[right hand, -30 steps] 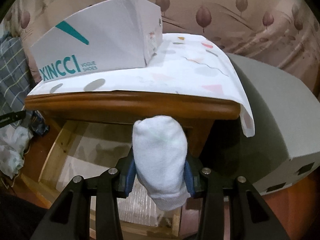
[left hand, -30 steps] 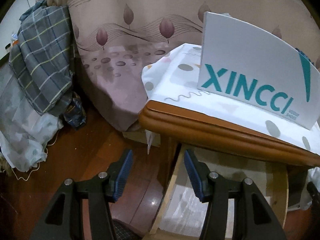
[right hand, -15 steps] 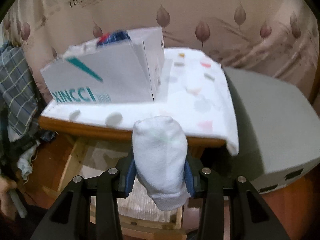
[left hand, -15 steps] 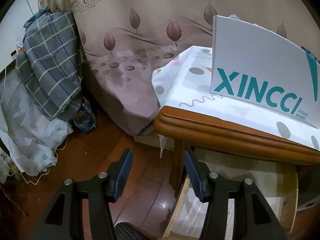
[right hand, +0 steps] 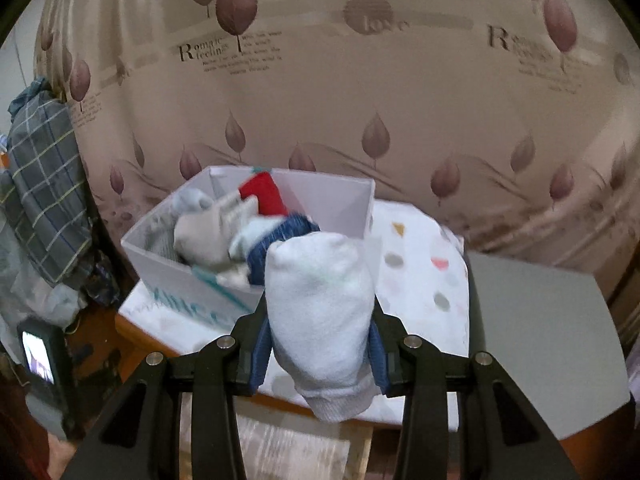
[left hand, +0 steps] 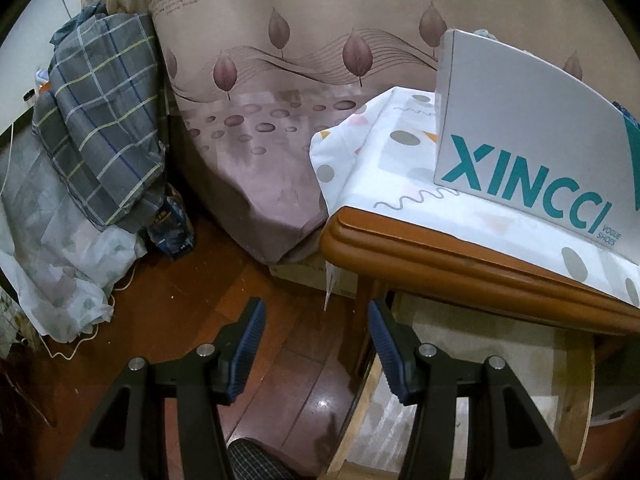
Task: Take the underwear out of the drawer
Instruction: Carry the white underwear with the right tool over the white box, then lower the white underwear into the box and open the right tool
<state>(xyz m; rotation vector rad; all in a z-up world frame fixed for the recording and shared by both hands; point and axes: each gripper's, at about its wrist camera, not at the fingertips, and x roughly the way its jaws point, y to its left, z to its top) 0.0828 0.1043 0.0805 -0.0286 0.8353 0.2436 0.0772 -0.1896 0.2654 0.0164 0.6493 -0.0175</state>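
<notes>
My right gripper [right hand: 320, 320] is clamped on a rolled white garment [right hand: 320, 312], both blue pads pressing its sides; the roll stands upright between them, its ribbed hem hanging below the pads at six o'clock. Beyond it, at eleven o'clock from the roll, sits an open white shoebox [right hand: 192, 280] holding a jumble of clothes: a red piece [right hand: 264, 196], a beige one [right hand: 204, 232], a blue-and-white one [right hand: 280, 232]. The box rests on a spotted white cloth [right hand: 420, 280] covering a wooden nightstand [right hand: 132, 332]. At three o'clock lies a flat grey surface [right hand: 540, 340].

My left gripper [left hand: 316, 344] holds nothing; its jaws stand partly apart over the dark wood floor [left hand: 168, 312]. In its view the nightstand's edge [left hand: 440, 264] runs across at three o'clock, the shoebox [left hand: 520, 140] above it at two, and the open drawer [left hand: 460, 380] below at four o'clock. A plaid grey bundle [left hand: 104, 120] hangs at ten o'clock beside the leaf-patterned bedcover [left hand: 280, 140].
</notes>
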